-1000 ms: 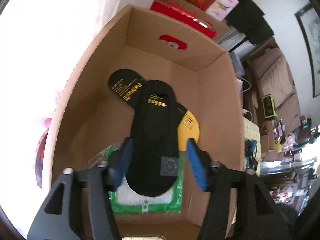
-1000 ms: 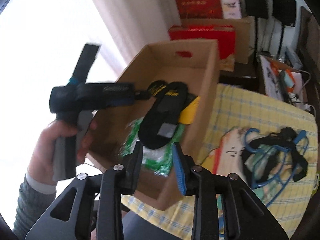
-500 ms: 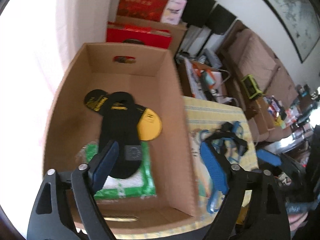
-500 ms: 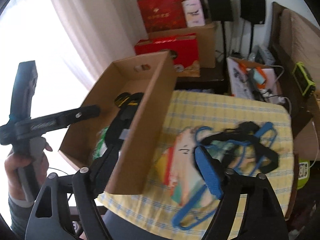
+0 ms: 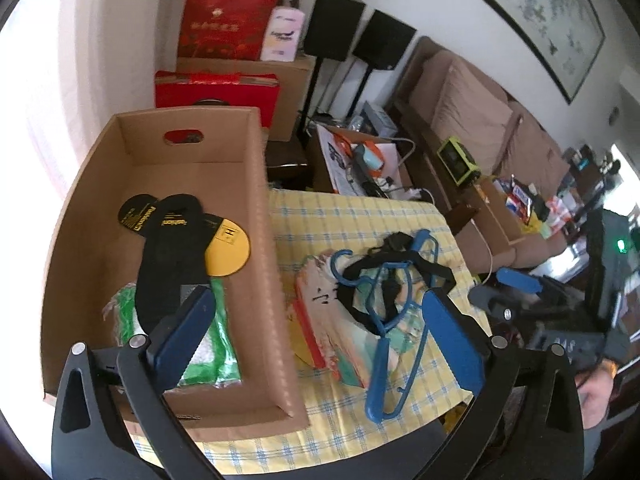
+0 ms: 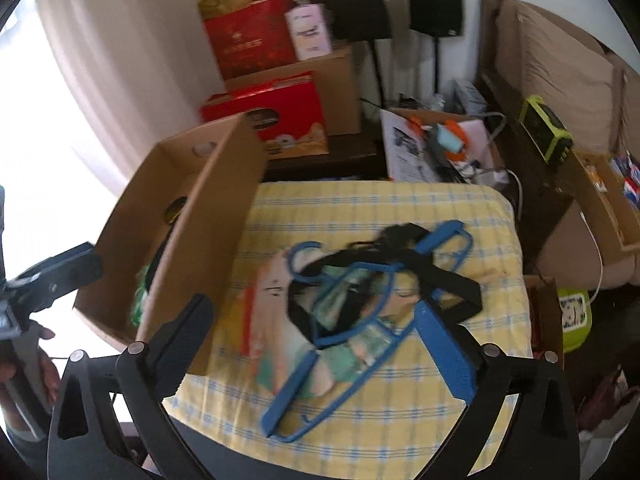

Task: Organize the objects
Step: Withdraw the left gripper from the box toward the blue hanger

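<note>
- Left gripper (image 5: 316, 332): angled downward over the near right wall of the cardboard box (image 5: 264, 216). Jaws spreading wide, nothing gripped; one finger hangs over the box interior, the other over the tabletop (image 5: 360, 216).
- Right gripper (image 6: 316, 344): tilted down above the yellow checked tabletop. Jaws opening wide, empty; the blue hangers (image 6: 360, 320) lie below, in the gap between them.
- Left hand (image 6: 40, 364) shows at the left edge of the right wrist view, wrapped round its gripper's handle.
- Inside the box: black insoles (image 5: 172, 256), a yellow-heeled one (image 5: 228, 248) and a green-edged packet (image 5: 220, 344).
- On the tabletop, right of the box: hangers tangled with a black strap (image 6: 440, 276), over a pile of flat packets (image 6: 276, 312). View blurred.
</note>
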Tool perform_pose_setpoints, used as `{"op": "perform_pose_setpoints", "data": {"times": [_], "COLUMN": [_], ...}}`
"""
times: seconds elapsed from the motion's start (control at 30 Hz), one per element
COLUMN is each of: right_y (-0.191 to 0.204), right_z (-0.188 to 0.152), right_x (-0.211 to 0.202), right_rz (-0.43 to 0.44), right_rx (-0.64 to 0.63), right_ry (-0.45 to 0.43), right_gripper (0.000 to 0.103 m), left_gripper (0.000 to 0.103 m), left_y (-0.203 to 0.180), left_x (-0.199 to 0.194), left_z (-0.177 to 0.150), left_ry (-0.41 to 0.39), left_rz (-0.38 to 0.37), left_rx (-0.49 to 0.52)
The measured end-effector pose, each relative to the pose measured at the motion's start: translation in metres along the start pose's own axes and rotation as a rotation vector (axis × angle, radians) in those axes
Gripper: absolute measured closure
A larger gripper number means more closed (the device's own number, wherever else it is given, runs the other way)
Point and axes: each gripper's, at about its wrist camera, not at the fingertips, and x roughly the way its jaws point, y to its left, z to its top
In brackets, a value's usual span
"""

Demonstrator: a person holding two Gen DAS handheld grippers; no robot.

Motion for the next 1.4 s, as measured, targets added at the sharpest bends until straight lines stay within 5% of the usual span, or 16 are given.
{"op": "perform_pose_setpoints", "data": {"times": [0.73, 1.4], "right_y": [-0.045, -0.086], "right_z": [-0.015, -0.023], "right_x": [-0.034, -0.014], "right_rz": [-0.079, -0.134], "right_rx": [0.011, 0.078], "right_ry": [-0.110, -0.077], "right_gripper": [0.001, 0.001], "left_gripper": [0.000, 0.000], "left_y": [-0.070, -0.085], "left_x": [0.030, 0.068], "left_z": [-0.029, -0.059], "left_ry": [0.033, 0.066], "left_rz": [0.089, 0.098], "left_rx": [0.103, 0.098]}}
